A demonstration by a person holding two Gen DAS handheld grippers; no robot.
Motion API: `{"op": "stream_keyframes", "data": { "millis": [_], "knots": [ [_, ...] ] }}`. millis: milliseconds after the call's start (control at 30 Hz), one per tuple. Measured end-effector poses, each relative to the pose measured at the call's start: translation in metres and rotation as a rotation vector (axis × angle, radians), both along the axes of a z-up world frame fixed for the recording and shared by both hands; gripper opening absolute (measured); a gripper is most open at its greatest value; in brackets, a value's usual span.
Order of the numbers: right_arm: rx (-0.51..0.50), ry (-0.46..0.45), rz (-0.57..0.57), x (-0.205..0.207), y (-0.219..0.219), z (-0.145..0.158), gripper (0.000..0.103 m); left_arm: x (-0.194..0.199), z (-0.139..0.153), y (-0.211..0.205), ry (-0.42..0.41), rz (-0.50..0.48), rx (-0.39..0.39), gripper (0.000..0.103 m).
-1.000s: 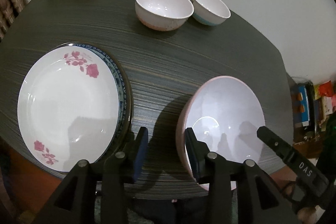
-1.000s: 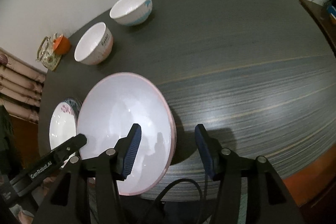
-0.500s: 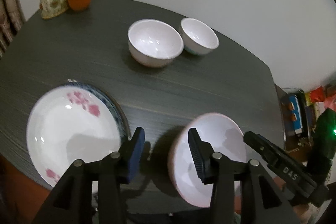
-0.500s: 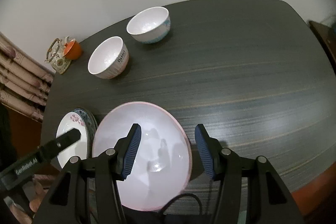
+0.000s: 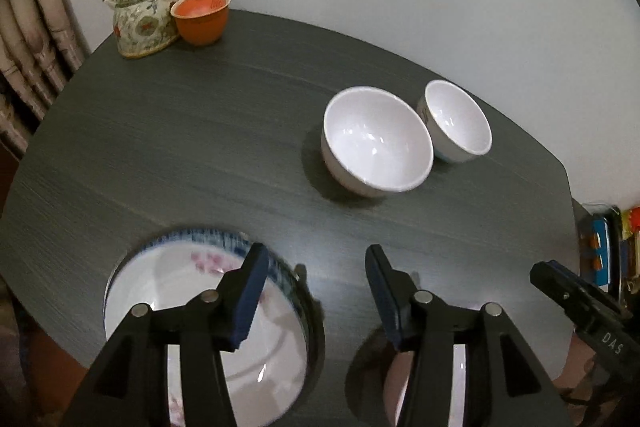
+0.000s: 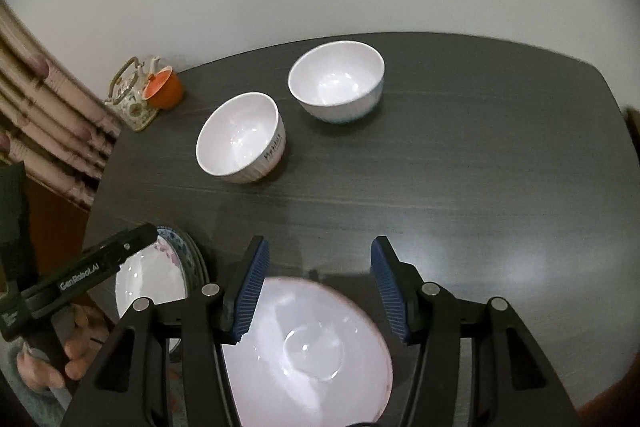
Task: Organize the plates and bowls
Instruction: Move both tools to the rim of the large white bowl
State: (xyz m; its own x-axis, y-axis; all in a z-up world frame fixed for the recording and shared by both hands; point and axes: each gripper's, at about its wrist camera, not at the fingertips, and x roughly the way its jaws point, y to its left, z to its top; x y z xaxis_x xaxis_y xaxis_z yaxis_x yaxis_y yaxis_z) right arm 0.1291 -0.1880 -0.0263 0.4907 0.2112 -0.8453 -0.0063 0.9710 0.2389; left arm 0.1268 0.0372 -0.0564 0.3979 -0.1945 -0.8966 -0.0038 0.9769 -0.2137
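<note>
Right wrist: pink bowl point(image 6: 304, 351) below gripper point(image 6: 318, 287); jaws apart, empty | left gripper point(image 5: 312, 291) opening, empty

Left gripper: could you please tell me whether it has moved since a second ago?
Yes. The left gripper has lifted up off the pink-rimmed bowl resting on the table; its opening jaws now frame bare tabletop, holding nothing.

Glossy white ceramic bowls point(image 6: 240, 137) and a shiny pink-rimmed bowl point(image 6: 308, 351) sit on a matt, dark, wood-grained table point(image 6: 460, 167). The gripper fingers' point(image 6: 250, 285) blue pads look ribbed, like rubber.
</note>
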Motion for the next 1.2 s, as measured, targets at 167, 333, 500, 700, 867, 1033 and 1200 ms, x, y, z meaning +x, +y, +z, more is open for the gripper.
{"op": "stream_keyframes", "data": {
  "millis": [167,333,500,700,867,1033,1200],
  "knots": [
    [-0.027,0.038,0.060,0.032,0.003,-0.006,0.052,0.022,-0.003,0.004,0.001,0.022,-0.033,0.052],
    [-0.023,0.076,0.099,0.066,0.012,-0.018,0.052,0.052,-0.013,0.007,0.028,0.054,-0.069,0.052],
    [-0.004,0.091,0.123,0.092,0.017,-0.029,0.052,0.072,-0.018,0.004,0.044,0.077,-0.099,0.052],
    [0.002,0.106,0.138,0.126,0.032,-0.039,0.051,0.092,-0.034,-0.003,0.092,0.095,-0.119,0.052],
    [0.028,0.158,0.120,0.148,0.039,-0.059,0.045,0.100,-0.047,-0.009,0.112,0.096,-0.108,0.052],
    [0.033,0.181,0.111,0.160,0.047,-0.074,0.039,0.108,-0.059,-0.010,0.111,0.098,-0.102,0.051],
    [0.038,0.190,0.123,0.166,0.053,-0.083,0.027,0.116,-0.073,-0.016,0.131,0.080,-0.092,0.025]
  ]
}}
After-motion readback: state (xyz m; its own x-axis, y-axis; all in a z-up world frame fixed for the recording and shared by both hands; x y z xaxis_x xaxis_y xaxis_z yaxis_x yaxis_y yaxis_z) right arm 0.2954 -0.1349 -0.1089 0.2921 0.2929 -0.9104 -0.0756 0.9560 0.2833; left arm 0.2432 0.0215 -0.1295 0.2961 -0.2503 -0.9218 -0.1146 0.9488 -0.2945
